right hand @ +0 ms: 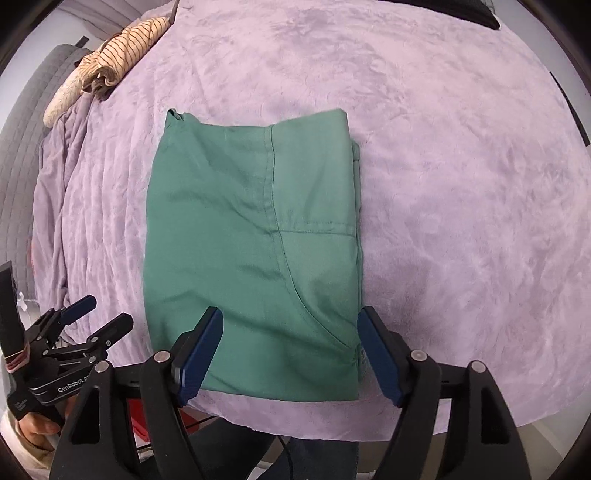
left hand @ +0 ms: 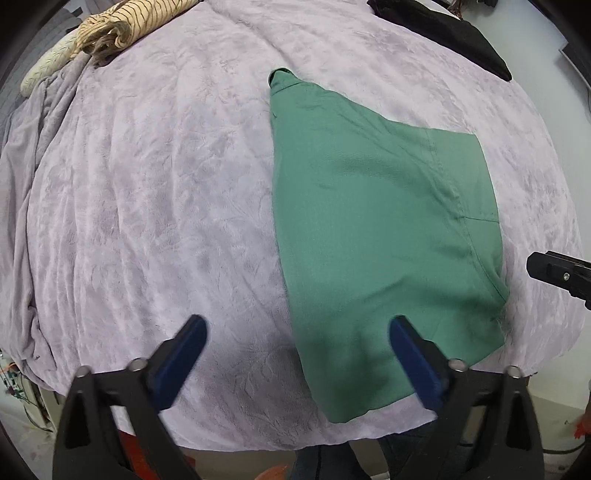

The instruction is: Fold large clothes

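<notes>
A green garment (left hand: 373, 221) lies folded into a rough rectangle on the lilac blanket (left hand: 155, 192); it also shows in the right wrist view (right hand: 255, 251) with a seam and pocket on top. My left gripper (left hand: 297, 354) is open and empty, hovering over the garment's near left edge. My right gripper (right hand: 290, 350) is open and empty, its blue fingers straddling the garment's near edge. The left gripper also shows in the right wrist view (right hand: 94, 314) at the lower left, held in a hand.
A striped beige cloth (left hand: 129, 26) lies bunched at the far left of the bed, also in the right wrist view (right hand: 122, 55). A black garment (left hand: 454, 33) lies at the far right. The bed's near edge (right hand: 332, 432) drops to the floor.
</notes>
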`<state>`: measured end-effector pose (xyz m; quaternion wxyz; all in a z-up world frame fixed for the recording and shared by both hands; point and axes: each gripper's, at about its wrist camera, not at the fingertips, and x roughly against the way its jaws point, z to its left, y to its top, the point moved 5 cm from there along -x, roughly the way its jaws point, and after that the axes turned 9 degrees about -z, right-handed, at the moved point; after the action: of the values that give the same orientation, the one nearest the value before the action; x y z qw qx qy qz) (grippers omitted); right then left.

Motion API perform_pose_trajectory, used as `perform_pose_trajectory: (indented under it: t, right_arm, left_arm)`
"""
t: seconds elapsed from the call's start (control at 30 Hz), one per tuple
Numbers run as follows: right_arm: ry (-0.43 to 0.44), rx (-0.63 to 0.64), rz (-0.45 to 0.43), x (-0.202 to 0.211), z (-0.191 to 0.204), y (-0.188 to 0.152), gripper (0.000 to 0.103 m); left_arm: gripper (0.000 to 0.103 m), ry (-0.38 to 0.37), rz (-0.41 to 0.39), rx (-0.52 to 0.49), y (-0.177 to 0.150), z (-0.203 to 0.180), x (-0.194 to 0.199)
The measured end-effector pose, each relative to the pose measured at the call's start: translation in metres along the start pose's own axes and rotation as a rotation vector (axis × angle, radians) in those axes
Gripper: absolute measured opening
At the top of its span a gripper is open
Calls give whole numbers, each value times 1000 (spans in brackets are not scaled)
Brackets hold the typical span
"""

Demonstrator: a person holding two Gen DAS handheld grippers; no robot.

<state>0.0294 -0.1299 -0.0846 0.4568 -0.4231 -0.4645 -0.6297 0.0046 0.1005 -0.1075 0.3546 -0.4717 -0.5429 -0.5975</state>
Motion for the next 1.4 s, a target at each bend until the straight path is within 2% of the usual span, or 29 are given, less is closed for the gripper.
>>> perform_pose_trajectory:
  t: [0.33, 0.4, 0.53, 0.67, 0.93, 1.4]
  right_arm:
    - [-127, 73, -98, 30, 19, 21, 85]
    - [-149, 80, -123, 36, 21, 24, 103]
    - [-159, 67, -156, 42, 21, 27, 103]
    - [-147, 29, -134, 41, 18, 26, 103]
    - [-204, 38, -117, 40, 15, 25, 103]
    - [-204, 49, -108, 39, 17, 23, 103]
  left_arm:
    - [103, 32, -48, 44, 18, -5, 25]
    - [103, 28, -57, 51, 22, -5, 28]
    - [103, 40, -84, 49, 28, -8, 35]
    - [103, 64, -98, 50, 31, -10, 40]
    - [103, 126, -100, 31, 33, -13, 42]
    - [103, 115, -90, 5, 29, -24, 41]
